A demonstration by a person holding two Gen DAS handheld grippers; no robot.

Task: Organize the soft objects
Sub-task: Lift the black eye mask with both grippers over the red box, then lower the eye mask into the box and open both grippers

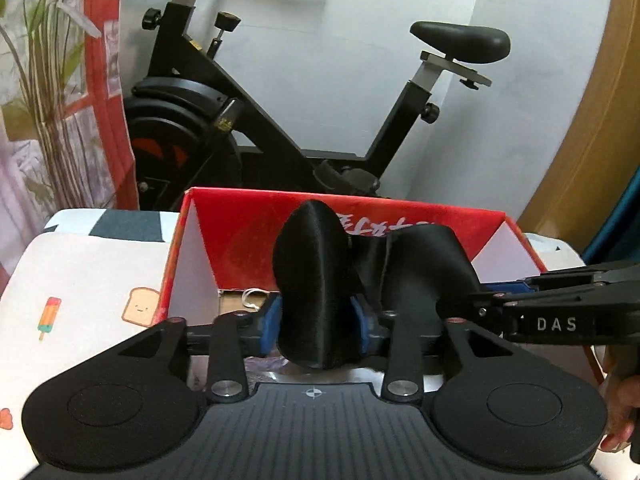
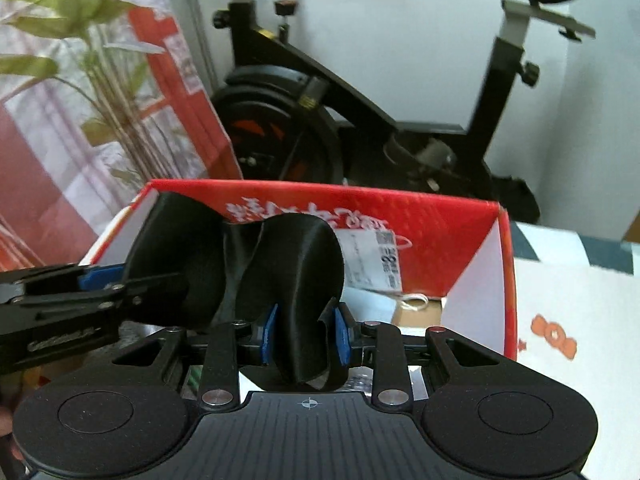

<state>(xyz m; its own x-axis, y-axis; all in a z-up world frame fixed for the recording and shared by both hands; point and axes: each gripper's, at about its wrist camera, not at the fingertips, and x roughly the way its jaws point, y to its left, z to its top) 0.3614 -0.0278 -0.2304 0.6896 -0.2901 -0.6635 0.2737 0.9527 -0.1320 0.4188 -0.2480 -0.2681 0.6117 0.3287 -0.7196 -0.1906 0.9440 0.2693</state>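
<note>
A black soft piece (image 1: 316, 264) with two rounded lobes hangs above an open red cardboard box (image 1: 248, 216). In the left wrist view my left gripper (image 1: 316, 320) has its blue pads against both sides of the left lobe, gripping it. My right gripper (image 1: 484, 304) reaches in from the right onto the other lobe. The right wrist view shows my right gripper (image 2: 306, 332) shut on one lobe of the black piece (image 2: 296, 264), while the left gripper (image 2: 132, 284) comes in from the left on the other lobe. Both lobes sit over the red box (image 2: 440, 216).
The box stands on a white cloth (image 1: 88, 280) printed with toast and ice lollies. A paper tag with string (image 2: 384, 268) lies inside the box. A black exercise bike (image 1: 224, 120) and a plant (image 1: 48, 100) stand behind. A person's hand (image 1: 620, 412) shows at the right edge.
</note>
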